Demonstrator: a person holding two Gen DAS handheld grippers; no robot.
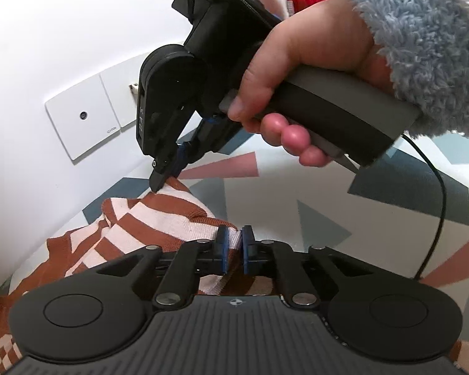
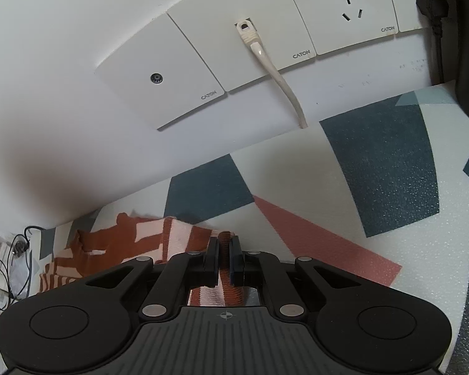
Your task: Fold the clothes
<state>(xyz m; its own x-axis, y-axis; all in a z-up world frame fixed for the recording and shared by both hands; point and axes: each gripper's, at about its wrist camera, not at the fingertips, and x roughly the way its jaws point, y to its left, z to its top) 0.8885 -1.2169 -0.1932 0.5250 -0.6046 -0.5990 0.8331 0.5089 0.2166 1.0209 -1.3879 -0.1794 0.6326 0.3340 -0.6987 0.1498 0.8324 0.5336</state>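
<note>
A rust-and-cream striped garment [image 1: 159, 218] lies bunched on the patterned table top [image 1: 344, 206]. My left gripper [image 1: 234, 243] is shut on the garment's near edge, cloth pinched between its blue pads. In the same view a person's hand [image 1: 297, 93] in a fluffy blue sleeve holds the right gripper [image 1: 159, 184], whose tips bite the garment's far corner by the wall. In the right wrist view my right gripper [image 2: 224, 250] is shut on a fold of the striped garment [image 2: 178, 237], which trails off to the left.
A white wall with socket plates [image 2: 184, 72] and a plugged white cable [image 2: 278, 78] rises right behind the table. A black cable [image 1: 437, 193] runs across the table on the right. Cables and clutter [image 2: 12, 265] sit at the far left.
</note>
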